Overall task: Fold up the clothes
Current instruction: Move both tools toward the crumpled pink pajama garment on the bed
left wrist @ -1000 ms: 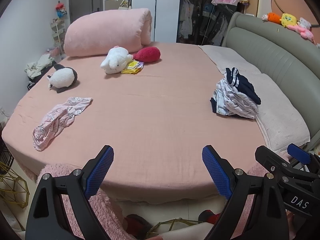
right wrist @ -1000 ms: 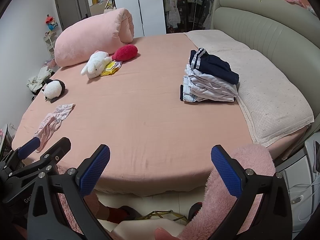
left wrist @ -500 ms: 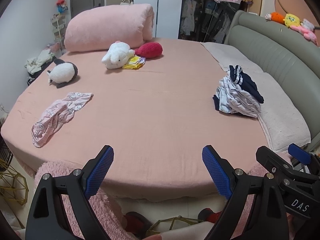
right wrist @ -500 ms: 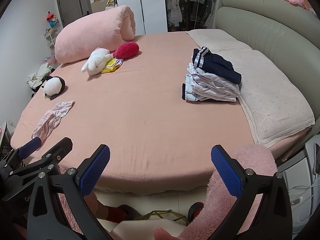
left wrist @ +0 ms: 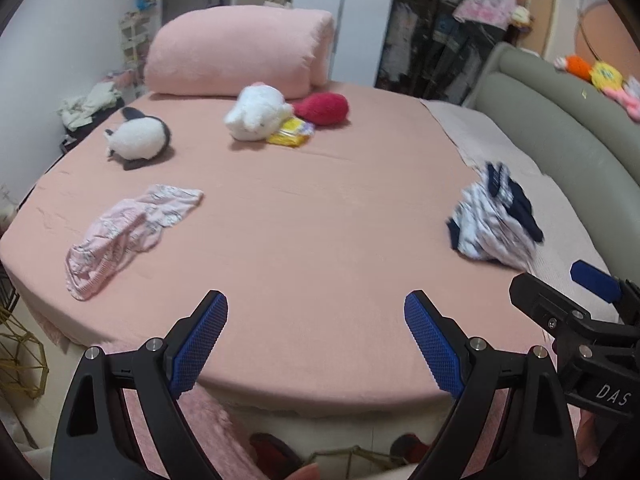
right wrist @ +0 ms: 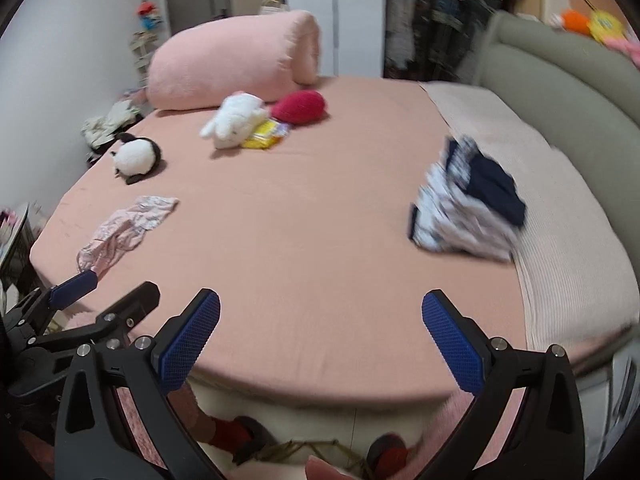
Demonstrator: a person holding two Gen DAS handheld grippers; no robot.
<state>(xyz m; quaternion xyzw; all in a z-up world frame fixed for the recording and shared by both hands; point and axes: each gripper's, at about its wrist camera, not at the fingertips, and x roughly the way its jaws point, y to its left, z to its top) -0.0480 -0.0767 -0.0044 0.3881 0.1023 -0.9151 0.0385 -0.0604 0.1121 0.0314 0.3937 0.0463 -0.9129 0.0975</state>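
Both tools (left wrist: 316, 334) (right wrist: 321, 330) agape, folded stack (right wrist: 468, 204) blurred

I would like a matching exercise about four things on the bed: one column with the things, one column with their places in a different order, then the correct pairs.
Things:
1. crumpled pink garment
2. folded clothes stack
3. black-and-white plush
4. red plush

Places:
A. right side, near the grey headboard
B. beside the white plush
C. left front of the bed
D. left side, farther back

Pairs: 1-C, 2-A, 3-D, 4-B
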